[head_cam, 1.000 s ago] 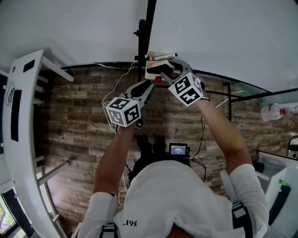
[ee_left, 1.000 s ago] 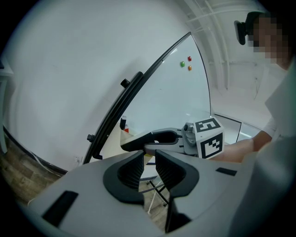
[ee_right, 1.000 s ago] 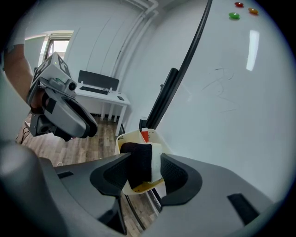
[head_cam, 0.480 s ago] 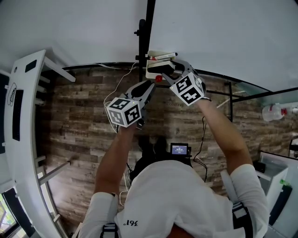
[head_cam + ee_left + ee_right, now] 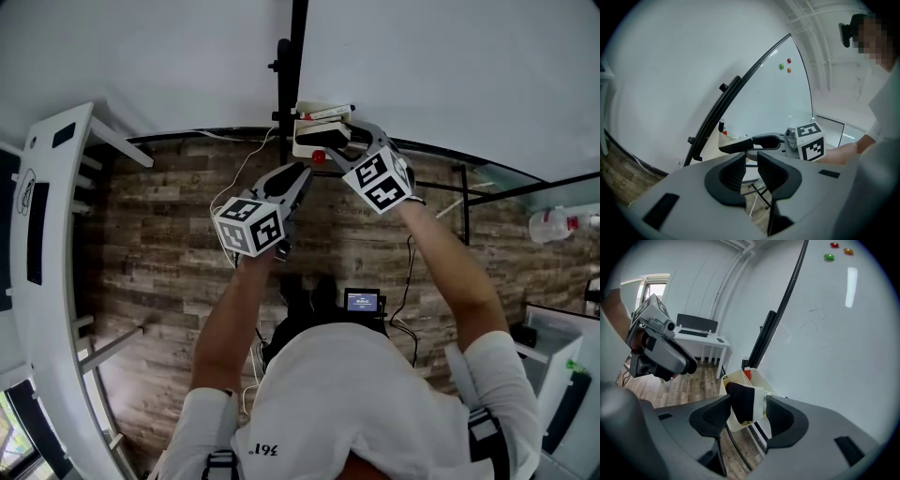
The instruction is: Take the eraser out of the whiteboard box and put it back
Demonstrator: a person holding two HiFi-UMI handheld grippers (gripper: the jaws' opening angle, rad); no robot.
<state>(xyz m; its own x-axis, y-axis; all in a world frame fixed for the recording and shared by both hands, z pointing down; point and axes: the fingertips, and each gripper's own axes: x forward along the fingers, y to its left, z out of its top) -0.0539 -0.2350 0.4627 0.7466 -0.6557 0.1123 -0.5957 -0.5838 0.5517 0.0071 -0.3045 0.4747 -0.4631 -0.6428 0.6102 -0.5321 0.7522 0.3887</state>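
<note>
Your right gripper point(image 5: 749, 414), jaws just opening, straddles eraser point(image 5: 740, 397) in whiteboard box point(image 5: 736, 423) | left gripper point(image 5: 751, 159) narrow, empty | likely light, soft felt: pinch its sides.

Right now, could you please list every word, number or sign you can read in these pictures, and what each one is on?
"161" or similar, on the white shirt; small, so unsure.
The small screen: lit, text too small to read.
The emblem on the white desk: too blurred to read.
Nothing else legible.
</note>
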